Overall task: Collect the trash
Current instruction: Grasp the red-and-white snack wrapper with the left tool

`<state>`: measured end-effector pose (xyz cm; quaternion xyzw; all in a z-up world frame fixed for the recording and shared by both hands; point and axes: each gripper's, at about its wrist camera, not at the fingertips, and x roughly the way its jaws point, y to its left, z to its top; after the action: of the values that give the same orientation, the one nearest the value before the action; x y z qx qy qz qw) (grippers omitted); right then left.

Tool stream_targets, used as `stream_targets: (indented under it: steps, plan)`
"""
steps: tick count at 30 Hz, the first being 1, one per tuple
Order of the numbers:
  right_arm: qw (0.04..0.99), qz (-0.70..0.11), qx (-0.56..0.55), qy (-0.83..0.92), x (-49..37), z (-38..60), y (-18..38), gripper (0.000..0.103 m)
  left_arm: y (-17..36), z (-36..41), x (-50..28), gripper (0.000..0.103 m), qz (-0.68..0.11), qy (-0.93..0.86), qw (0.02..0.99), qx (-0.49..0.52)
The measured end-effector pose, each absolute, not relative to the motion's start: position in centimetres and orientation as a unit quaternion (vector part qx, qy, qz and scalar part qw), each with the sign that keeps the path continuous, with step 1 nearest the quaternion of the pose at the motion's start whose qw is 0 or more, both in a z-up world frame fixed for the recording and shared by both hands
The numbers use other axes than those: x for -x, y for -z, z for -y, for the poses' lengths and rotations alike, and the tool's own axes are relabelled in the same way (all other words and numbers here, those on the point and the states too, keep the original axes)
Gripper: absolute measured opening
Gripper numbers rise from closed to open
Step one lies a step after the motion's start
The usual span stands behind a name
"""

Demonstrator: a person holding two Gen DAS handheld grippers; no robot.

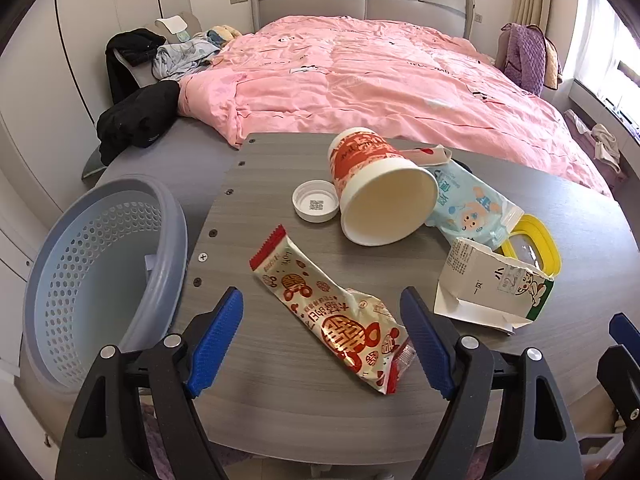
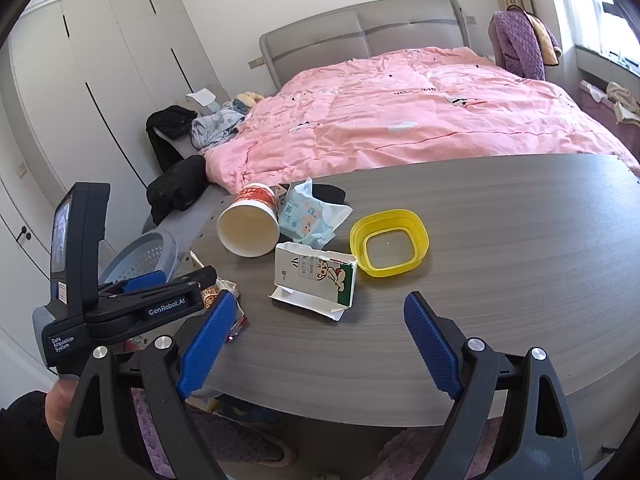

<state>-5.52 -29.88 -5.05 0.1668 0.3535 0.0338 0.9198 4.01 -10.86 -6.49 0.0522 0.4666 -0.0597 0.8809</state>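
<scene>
Reaching for trash on the table, both grippers empty.

Left gripper [image 1: 322,340] spread wide over the near end of the wrapper [image 1: 326,312], nothing pinched yet; right gripper [image 2: 320,344] equally wide, holding nothing, aimed at bare table [image 2: 500,240] short of the carton [image 2: 316,280]. Best to lower onto the wrapper's crumpled middle, close firmly, then lift clear and carry left to the basket [image 1: 60,280] just off the table edge. Cup [image 1: 380,188], cap [image 1: 315,206], pouch [image 1: 472,204] and yellow lid [image 2: 390,248] waiting further back.
</scene>
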Motion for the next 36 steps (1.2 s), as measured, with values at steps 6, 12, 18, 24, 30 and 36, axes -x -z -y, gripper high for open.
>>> stream_targets:
  steps: [6,12,18,24,30,36]
  plan:
    - [0.915,-0.357,-0.180,-0.044,5.5,30.7,5.8,0.084,7.4,12.1,-4.2,0.077,-0.472,0.044,0.877,-0.076]
    - [0.913,-0.359,-0.186,-0.050,5.4,30.9,6.3,0.084,8.0,12.3,-3.6,0.077,-0.476,0.035,0.873,-0.101]
    - [0.913,-0.359,-0.187,-0.059,5.3,30.6,6.3,0.084,8.0,11.1,-2.8,0.077,-0.479,0.029,0.870,-0.108]
    - [0.913,-0.359,-0.185,-0.061,5.2,30.4,6.3,0.084,8.2,9.5,-1.9,0.077,-0.486,0.020,0.867,-0.110]
    - [0.912,-0.360,-0.184,-0.062,5.1,30.3,6.3,0.084,7.7,8.4,-1.7,0.077,-0.487,0.021,0.867,-0.099]
    - [0.912,-0.362,-0.182,-0.062,4.9,30.1,6.3,0.084,6.9,9.2,-2.0,0.077,-0.480,0.054,0.871,-0.092]
